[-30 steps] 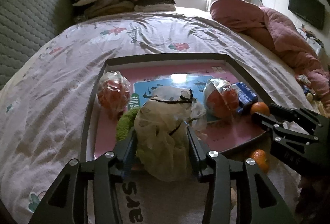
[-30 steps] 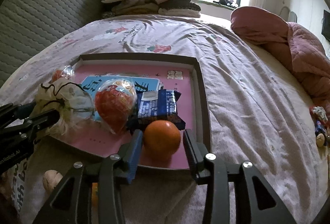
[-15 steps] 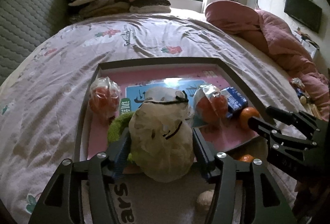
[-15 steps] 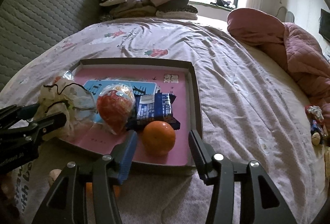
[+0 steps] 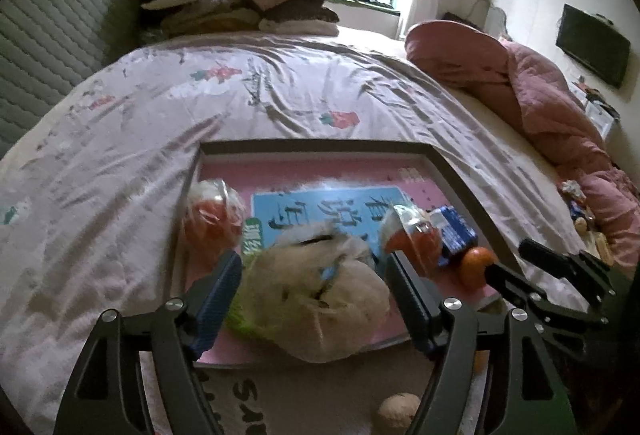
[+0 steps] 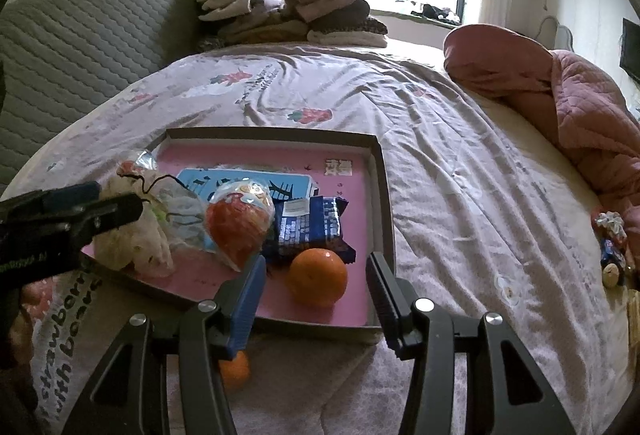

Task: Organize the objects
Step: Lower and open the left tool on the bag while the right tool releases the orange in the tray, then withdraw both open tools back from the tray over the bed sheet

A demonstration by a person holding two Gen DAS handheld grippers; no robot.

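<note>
A pink tray with a dark rim (image 5: 320, 146) (image 6: 276, 134) lies on the bed. In it are a cream drawstring pouch (image 5: 320, 299) (image 6: 136, 239), two wrapped orange toys (image 5: 214, 219) (image 6: 238, 227), a blue snack pack (image 6: 312, 227) (image 5: 454, 233) and an orange (image 6: 318, 277) (image 5: 474, 265). My left gripper (image 5: 314, 271) is open, its jaws apart on either side of the pouch, which rests in the tray. My right gripper (image 6: 316, 287) is open around the orange, not touching it.
A second orange (image 6: 236, 369) and a small beige ball (image 5: 398, 411) lie on a printed cloth before the tray. A pink quilt (image 6: 560, 103) lies at the right, small toys (image 6: 610, 243) at the right bed edge, folded clothes (image 6: 288, 11) at the head.
Both grippers opened and drew back. The left one let go of the pouch, the right one let go of the orange; both now rest in the tray.
</note>
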